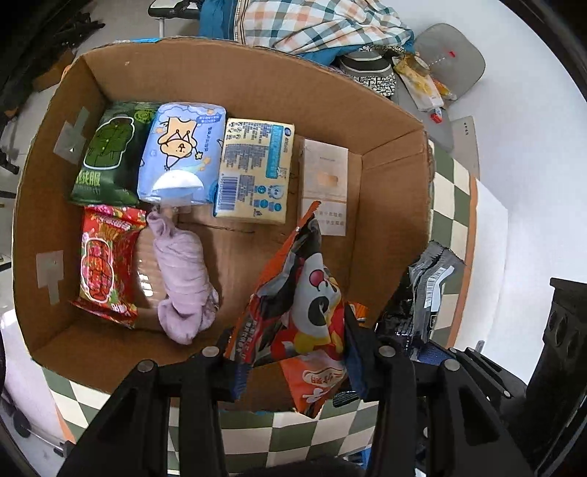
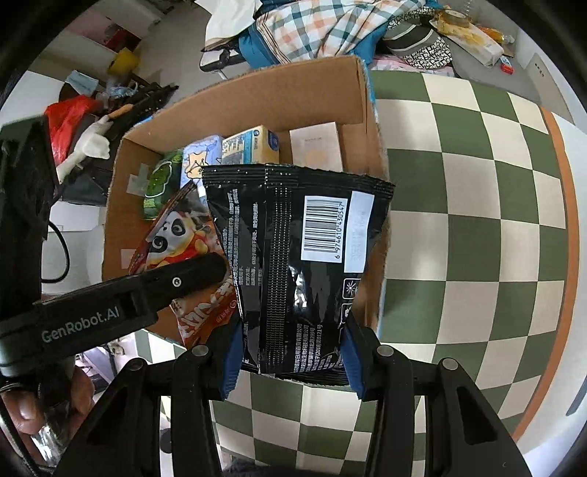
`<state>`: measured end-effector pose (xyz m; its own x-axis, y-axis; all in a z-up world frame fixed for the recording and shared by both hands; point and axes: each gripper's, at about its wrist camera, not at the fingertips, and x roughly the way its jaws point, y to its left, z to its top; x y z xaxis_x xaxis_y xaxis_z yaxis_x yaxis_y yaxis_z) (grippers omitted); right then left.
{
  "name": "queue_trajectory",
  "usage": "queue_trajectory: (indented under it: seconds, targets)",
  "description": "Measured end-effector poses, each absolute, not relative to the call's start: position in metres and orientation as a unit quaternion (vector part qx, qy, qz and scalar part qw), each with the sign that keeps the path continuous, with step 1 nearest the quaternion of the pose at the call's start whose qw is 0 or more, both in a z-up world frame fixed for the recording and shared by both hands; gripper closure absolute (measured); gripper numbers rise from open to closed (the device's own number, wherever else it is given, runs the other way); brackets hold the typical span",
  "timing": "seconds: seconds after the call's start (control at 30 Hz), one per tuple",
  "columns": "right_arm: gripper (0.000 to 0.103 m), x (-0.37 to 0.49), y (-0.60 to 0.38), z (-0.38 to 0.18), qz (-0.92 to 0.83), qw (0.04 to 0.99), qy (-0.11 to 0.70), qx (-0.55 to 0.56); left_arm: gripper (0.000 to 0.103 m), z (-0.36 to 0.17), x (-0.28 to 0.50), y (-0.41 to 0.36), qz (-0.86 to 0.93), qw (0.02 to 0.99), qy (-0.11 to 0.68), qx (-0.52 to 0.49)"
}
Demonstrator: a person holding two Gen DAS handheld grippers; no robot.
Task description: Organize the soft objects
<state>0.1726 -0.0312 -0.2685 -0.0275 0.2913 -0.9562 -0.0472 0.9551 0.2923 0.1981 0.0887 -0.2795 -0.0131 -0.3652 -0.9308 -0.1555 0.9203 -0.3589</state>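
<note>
An open cardboard box (image 1: 256,66) stands on a green-and-white checked cloth (image 2: 477,220). On its floor lie a green pack (image 1: 106,154), a blue tissue pack (image 1: 179,150), a yellow pack (image 1: 253,172), a white carton (image 1: 324,172), a red pack (image 1: 104,260) and a rolled lilac cloth (image 1: 183,271). My left gripper (image 1: 293,367) is shut on an orange panda snack bag (image 1: 297,293), which hangs over the box's near side. My right gripper (image 2: 291,359) is shut on a black barcoded packet (image 2: 293,257) above the box's right wall (image 2: 367,102). That packet also shows in the left wrist view (image 1: 429,279).
Behind the box lie a plaid cloth (image 1: 312,22), a grey cap (image 1: 451,55) and small wrappers (image 1: 422,84). Left of the box there are a red bag (image 2: 69,110) and dark clutter. A hand (image 2: 22,407) holds the left gripper's handle.
</note>
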Motion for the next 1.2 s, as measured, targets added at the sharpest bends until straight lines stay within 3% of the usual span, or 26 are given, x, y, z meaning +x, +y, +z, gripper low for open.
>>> queue_trajectory:
  seconds: [0.2,0.33,0.4,0.47,0.57,0.63,0.8,0.83,0.9,1.13,1.2]
  targets:
    - [0.050,0.178,-0.027,-0.279,0.109,0.688,0.713,0.080,0.062,-0.286,0.204,0.090,-0.060,0.668,0.722,-0.171]
    - [0.044,0.180,-0.025,-0.281,0.103,0.689,0.713,0.078,0.055,-0.290,0.206,0.093,-0.055,0.666,0.725,-0.168]
    - [0.041,0.180,-0.025,-0.280,0.101,0.691,0.712,0.075,0.047,-0.288,0.206,0.095,-0.052,0.670,0.722,-0.165]
    - [0.041,0.181,-0.025,-0.278,0.098,0.693,0.711,0.072,0.024,-0.285,0.205,0.098,-0.053,0.677,0.715,-0.163]
    - [0.040,0.180,-0.026,-0.277,0.094,0.695,0.710,0.064,0.017,-0.278,0.201,0.101,-0.040,0.693,0.706,-0.141]
    - [0.032,0.178,-0.026,-0.275,0.092,0.698,0.708,0.055,0.011,-0.272,0.196,0.102,-0.026,0.707,0.697,-0.117]
    - [0.031,0.171,-0.026,-0.268,0.082,0.710,0.698,0.036,0.008,-0.256,0.180,0.105,0.008,0.741,0.668,-0.065]
    - [0.031,0.170,-0.027,-0.267,0.080,0.711,0.697,0.034,0.001,-0.254,0.177,0.106,0.012,0.745,0.664,-0.060]
    - [0.030,0.166,-0.029,-0.265,0.076,0.715,0.694,0.034,0.000,-0.248,0.170,0.108,0.024,0.757,0.651,-0.052]
    - [0.002,0.154,-0.037,-0.252,0.055,0.736,0.675,0.022,0.000,-0.234,0.154,0.117,0.042,0.779,0.624,-0.056]
    - [0.000,0.152,-0.037,-0.248,0.049,0.742,0.668,0.012,0.000,-0.231,0.151,0.118,0.039,0.782,0.620,-0.059]
